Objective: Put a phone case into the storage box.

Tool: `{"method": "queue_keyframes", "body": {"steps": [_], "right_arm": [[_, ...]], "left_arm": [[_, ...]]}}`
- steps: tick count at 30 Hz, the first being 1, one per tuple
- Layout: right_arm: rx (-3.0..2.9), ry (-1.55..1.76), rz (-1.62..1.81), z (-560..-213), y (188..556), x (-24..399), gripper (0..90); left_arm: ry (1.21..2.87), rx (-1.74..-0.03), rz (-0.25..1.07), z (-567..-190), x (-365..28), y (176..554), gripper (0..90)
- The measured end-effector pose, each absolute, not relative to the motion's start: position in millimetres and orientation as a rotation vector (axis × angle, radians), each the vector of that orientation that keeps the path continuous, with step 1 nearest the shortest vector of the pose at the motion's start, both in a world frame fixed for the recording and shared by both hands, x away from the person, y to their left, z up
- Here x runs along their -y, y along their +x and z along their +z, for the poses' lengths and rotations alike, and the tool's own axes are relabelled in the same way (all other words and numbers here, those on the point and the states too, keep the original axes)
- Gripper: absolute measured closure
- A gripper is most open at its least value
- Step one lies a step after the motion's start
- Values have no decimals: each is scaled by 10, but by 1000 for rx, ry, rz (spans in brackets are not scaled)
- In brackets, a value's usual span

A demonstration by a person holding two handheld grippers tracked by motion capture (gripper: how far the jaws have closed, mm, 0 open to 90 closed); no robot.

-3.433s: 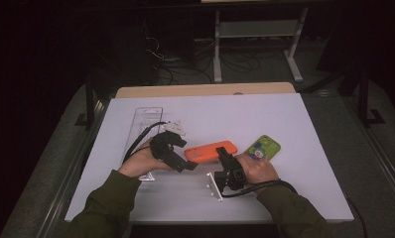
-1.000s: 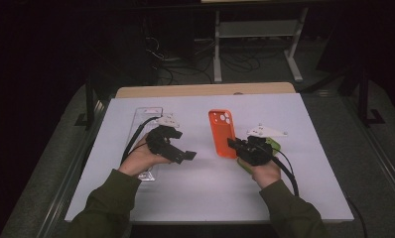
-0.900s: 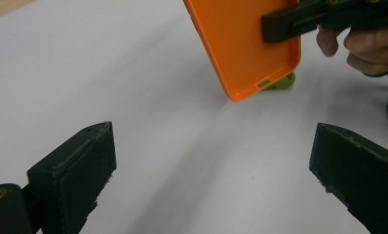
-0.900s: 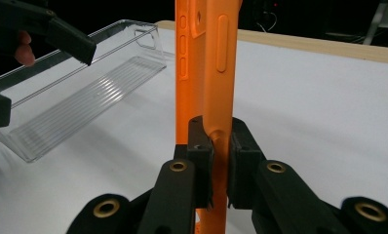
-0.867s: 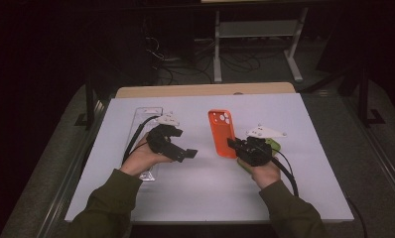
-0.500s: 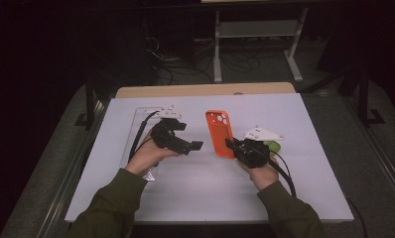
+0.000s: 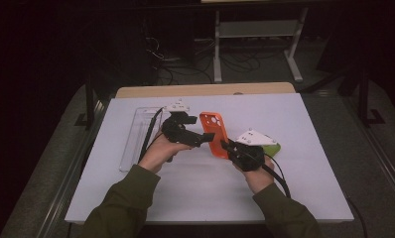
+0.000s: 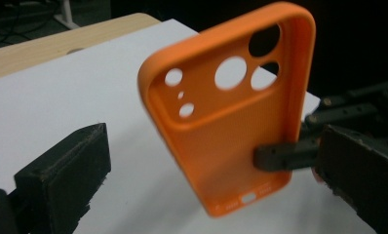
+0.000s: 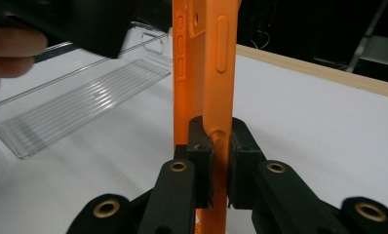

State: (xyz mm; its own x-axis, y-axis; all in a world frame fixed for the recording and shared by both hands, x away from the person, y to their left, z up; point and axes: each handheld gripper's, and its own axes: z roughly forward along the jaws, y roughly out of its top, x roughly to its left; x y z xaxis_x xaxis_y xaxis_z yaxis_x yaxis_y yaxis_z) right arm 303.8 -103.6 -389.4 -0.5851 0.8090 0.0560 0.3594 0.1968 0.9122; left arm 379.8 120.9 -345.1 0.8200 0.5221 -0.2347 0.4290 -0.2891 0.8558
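Note:
An orange phone case stands upright above the white table, and my right gripper is shut on its lower side edge. In the right gripper view the pads pinch the case's rim. My left gripper is at the case's left side, open; its jaws have just been opening. In the left gripper view the case, inner side and camera cut-outs facing me, stands between the wide-apart jaws of my left gripper without touching either. The right gripper's fingers grip its right edge.
A clear ribbed plastic tray lies at the table's left, seen also behind the case as the tray. A green object lies by the right hand. A wooden strip borders the table's far edge.
My left gripper has moved right and slightly up, closing in on the case, with its jaws wider. The right gripper with the case has barely shifted.

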Motion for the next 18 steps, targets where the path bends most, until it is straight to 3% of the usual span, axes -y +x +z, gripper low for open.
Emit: {"method": "queue_keyframes", "body": {"steps": [18], "right_arm": [[-2027, 1080, 1360, -3897, 2997, 953, 812]], "left_arm": [[1874, -730, 124, -3462, -1053, 3772, 0]]}}
